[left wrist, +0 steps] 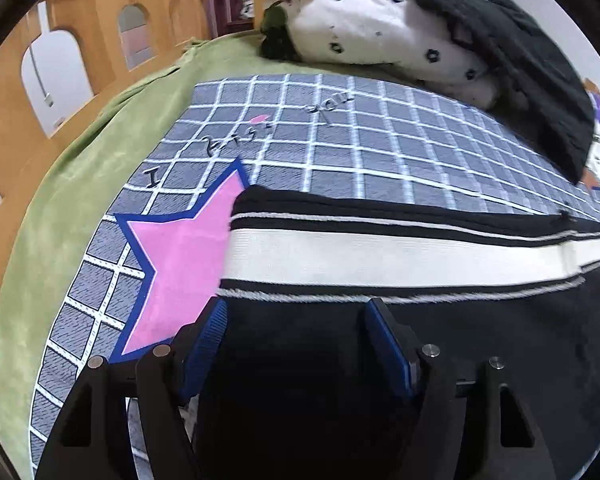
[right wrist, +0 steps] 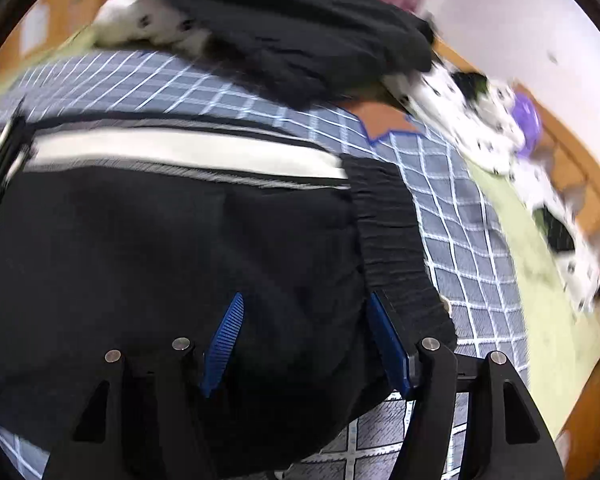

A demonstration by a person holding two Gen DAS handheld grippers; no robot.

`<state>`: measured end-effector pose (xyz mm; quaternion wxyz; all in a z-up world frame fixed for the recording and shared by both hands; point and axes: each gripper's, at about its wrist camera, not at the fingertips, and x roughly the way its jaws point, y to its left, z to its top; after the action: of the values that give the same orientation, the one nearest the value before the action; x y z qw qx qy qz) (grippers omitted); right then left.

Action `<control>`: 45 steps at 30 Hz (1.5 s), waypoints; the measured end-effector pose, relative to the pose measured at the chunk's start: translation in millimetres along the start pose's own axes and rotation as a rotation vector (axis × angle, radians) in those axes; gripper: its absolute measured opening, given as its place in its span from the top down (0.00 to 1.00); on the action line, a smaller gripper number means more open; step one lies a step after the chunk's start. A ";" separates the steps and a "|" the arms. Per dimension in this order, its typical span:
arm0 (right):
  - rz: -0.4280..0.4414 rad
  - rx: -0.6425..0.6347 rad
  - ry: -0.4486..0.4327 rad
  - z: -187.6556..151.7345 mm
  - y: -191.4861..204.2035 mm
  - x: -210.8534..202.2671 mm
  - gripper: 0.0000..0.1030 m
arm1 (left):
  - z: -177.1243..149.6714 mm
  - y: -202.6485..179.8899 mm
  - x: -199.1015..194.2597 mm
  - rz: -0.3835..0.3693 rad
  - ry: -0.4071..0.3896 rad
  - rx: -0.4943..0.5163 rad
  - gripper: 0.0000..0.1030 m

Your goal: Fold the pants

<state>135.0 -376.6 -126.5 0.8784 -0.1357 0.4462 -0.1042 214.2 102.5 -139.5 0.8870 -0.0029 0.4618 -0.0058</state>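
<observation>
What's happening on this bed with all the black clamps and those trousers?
A person is folding a pair of black pants with a cream side stripe, using a hand-held gripper in each hand. The pants lie on a grey checked blanket with a pink star, over a green sheet. Both the left gripper and the right gripper stand open above the black cloth, gripping nothing; the right one is near the elastic waistband. A pile of bedding sits behind.
</observation>
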 end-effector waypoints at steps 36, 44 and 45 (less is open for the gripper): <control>0.635 0.115 -0.040 6.7 208.9 -85.9 0.86 | -125.9 61.3 -92.7 0.029 -0.073 -0.222 0.30; 0.666 0.105 -0.019 -6.8 196.1 -84.5 0.91 | -131.1 83.5 -80.9 -0.121 -0.034 -0.300 0.30; 0.648 0.083 -0.002 -12.9 202.9 -78.3 0.90 | -130.4 84.0 -79.2 -0.136 -0.030 -0.303 0.30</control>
<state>91.8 -163.7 -141.9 0.8712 0.0490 0.4605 0.1629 62.6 187.6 -150.3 0.8808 -0.1679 0.4426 0.0038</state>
